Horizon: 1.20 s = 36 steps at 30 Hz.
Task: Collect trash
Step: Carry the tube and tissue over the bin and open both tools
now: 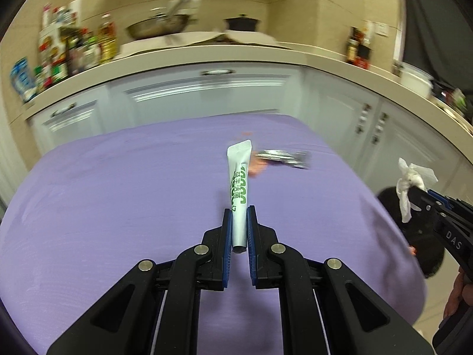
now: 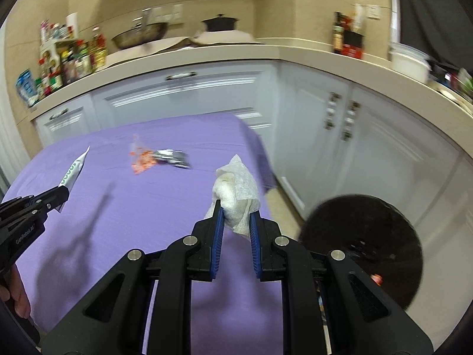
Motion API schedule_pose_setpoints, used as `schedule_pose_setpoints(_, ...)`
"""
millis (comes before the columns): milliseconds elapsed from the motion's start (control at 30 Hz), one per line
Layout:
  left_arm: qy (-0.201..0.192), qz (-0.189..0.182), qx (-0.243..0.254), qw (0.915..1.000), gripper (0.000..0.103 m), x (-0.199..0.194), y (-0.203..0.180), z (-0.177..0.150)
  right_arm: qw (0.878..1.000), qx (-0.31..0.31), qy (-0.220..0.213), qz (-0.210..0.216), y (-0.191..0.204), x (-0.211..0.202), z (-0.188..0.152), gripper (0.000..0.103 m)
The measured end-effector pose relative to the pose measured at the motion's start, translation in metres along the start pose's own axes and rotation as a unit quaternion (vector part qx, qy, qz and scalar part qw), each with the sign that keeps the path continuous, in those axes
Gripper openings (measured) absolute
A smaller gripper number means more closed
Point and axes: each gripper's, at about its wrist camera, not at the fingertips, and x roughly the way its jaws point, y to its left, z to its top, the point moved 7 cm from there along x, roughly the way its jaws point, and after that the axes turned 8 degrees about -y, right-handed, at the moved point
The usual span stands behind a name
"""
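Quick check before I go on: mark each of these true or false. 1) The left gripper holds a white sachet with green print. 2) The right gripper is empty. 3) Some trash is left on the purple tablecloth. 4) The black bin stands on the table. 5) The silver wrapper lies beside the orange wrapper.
1) True: the left gripper is shut on the white sachet.
2) False: the right gripper is shut on a crumpled white tissue.
3) True: a silver wrapper and an orange wrapper lie on the purple tablecloth.
4) False: the black bin is off the table's right edge, lower down.
5) True: they lie side by side; contact is too blurred to tell.
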Motion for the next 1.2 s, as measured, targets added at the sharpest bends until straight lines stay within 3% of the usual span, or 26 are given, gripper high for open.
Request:
schedule_pose_setpoints(467, 0.003, -0.092, 0.081, 0.9924, 0.010, 0.007, -0.138, -0.007, 0.994, 0.059, -0.002, -0.096, -0.120, -0.033, -0.029, 0.016)
schedule_pose_setpoints(800, 0.011, -0.138, 0.123, 0.9828, 0.011, 0.015, -0.211, -0.020, 0.988, 0.088, 0.001, -0.129, -0.168, -0.039, -0.045, 0.016)
schedule_pose_setpoints(1200, 0.021, -0.163, 0.154, 0.9744, 0.011, 0.032, -0.265, -0.032, 0.982, 0.111, 0.010, -0.149, -0.204, -0.033, -0.059, 0.016)
